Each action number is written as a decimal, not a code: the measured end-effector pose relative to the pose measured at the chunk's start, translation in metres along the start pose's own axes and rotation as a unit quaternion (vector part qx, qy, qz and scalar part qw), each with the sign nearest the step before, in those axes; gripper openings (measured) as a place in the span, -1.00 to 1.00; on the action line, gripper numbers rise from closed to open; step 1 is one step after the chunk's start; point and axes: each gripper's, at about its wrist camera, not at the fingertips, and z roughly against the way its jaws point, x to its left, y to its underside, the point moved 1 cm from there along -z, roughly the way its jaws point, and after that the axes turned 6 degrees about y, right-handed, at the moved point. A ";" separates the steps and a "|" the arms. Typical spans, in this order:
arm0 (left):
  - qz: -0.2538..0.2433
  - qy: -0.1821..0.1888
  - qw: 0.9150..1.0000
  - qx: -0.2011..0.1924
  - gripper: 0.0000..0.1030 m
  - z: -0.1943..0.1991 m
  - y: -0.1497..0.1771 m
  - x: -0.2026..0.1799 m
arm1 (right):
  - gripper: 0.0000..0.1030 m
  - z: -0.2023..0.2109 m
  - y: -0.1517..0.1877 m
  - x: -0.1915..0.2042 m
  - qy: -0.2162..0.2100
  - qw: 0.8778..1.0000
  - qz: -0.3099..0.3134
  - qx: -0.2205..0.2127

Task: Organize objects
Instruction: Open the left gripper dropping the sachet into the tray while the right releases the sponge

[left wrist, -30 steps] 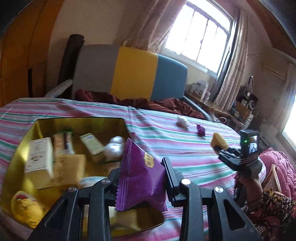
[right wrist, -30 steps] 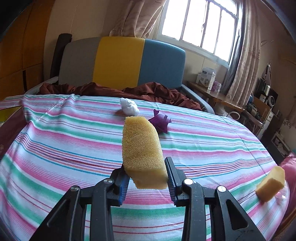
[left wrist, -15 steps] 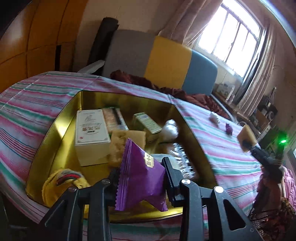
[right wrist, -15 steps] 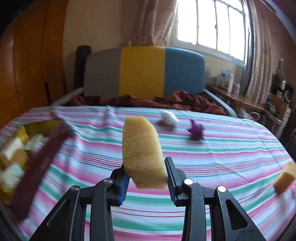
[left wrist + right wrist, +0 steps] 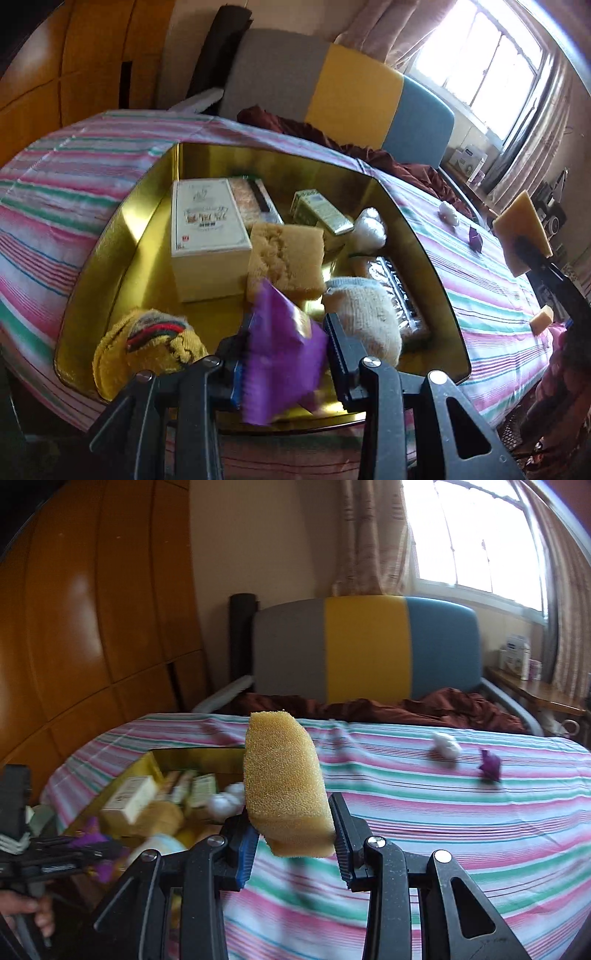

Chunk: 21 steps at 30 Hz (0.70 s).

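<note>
Left wrist view: left gripper (image 5: pixel 286 356) jaws pinch a crinkly purple foil snack packet (image 5: pixel 280 354) over the gold metal tin (image 5: pixel 110 236).
Right gripper (image 5: pixel 291 829) jaws squeeze a soft, light yellow foam sponge (image 5: pixel 282 786) low down; both likely need only gentle pressure.

Box (image 5: pixel 207 236) left of sponge (image 5: pixel 284 258) in tin (image 5: pixel 424 254).

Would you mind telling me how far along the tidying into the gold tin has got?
Mostly done: the gold tin already holds a white box, a sponge, socks and packets. In hand: the left gripper has a purple packet over the tin; the right gripper carries a yellow sponge. Left on the striped bedspread: a white ball, a purple scrap and a small sponge piece.
</note>
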 end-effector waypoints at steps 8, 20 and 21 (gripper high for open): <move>0.017 0.003 1.000 -0.022 -0.14 0.011 -0.001 0.001 | -0.29 -0.003 0.004 0.038 -0.040 0.999 0.029 0.014; 0.017 -0.042 0.991 -0.126 0.05 0.052 -0.008 -0.004 | -0.29 -0.028 0.013 0.075 -0.080 0.991 0.066 0.079; 0.019 -0.045 0.991 -0.127 0.05 0.052 -0.009 -0.003 | -0.28 -0.032 0.013 0.079 -0.079 0.991 0.072 0.082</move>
